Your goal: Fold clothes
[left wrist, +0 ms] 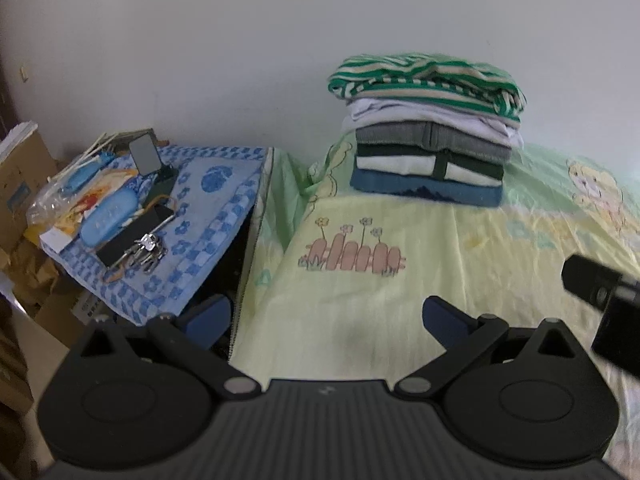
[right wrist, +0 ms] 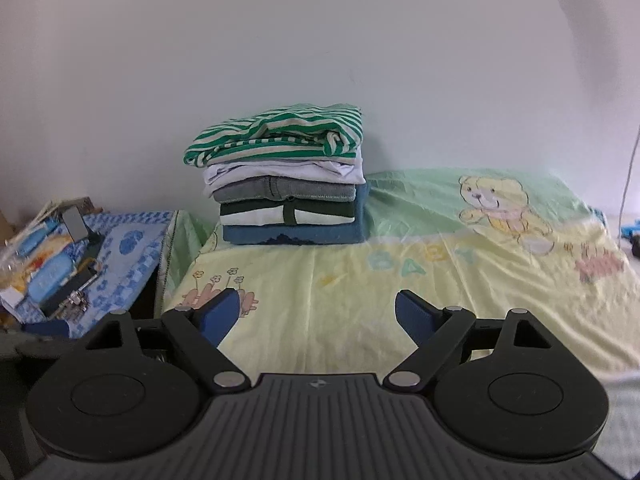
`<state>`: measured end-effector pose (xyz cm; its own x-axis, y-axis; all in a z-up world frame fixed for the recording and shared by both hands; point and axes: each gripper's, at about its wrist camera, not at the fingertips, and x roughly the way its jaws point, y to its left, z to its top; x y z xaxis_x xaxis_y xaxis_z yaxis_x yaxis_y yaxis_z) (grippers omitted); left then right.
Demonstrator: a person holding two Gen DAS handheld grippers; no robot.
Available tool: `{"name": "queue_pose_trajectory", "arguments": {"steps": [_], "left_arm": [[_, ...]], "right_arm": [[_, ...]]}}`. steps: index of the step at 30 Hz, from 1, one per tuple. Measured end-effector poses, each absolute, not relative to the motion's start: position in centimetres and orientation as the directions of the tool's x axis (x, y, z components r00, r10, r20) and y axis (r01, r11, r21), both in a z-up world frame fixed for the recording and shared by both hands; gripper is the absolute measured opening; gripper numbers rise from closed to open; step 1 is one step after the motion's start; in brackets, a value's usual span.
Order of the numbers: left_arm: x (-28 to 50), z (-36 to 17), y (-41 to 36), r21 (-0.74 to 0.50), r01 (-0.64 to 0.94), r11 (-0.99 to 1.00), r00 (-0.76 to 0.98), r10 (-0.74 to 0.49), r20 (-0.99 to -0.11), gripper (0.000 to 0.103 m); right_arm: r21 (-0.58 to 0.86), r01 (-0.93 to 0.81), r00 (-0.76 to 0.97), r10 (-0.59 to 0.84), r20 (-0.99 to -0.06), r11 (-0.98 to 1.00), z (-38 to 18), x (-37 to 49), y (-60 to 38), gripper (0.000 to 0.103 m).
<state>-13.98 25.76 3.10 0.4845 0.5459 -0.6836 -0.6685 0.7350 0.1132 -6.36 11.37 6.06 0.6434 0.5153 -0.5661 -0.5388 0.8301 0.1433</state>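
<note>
A stack of folded clothes stands on the bed by the wall, with a green striped shirt on top, then white, grey, dark green-and-white and blue pieces. It also shows in the right wrist view, striped shirt on top. My left gripper is open and empty, low over the yellow-green cartoon sheet, well short of the stack. My right gripper is open and empty over the same sheet. Part of the right gripper's body shows at the left view's right edge.
A side table with a blue patterned cloth stands left of the bed, holding keys, a blue case, a small mirror and papers. Cardboard boxes stand further left. A white wall runs behind the bed.
</note>
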Motion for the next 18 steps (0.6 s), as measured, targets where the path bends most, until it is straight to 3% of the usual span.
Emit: {"name": "queue_pose_trajectory", "arguments": {"steps": [6,18], "left_arm": [[-15.5,2.3,26.1,0.078,-0.618,0.783,0.513,0.476,-0.715,0.102],[-15.8,0.6,26.5,0.129,-0.542,0.83,0.534,0.459,-0.71,0.102]], "right_arm": [[0.12,-0.507,0.634,0.464,-0.618,0.854,5.1,-7.3,12.7,0.088],[0.101,-0.443,0.679,0.407,-0.611,0.891,4.0,-8.9,12.9,0.088]]}}
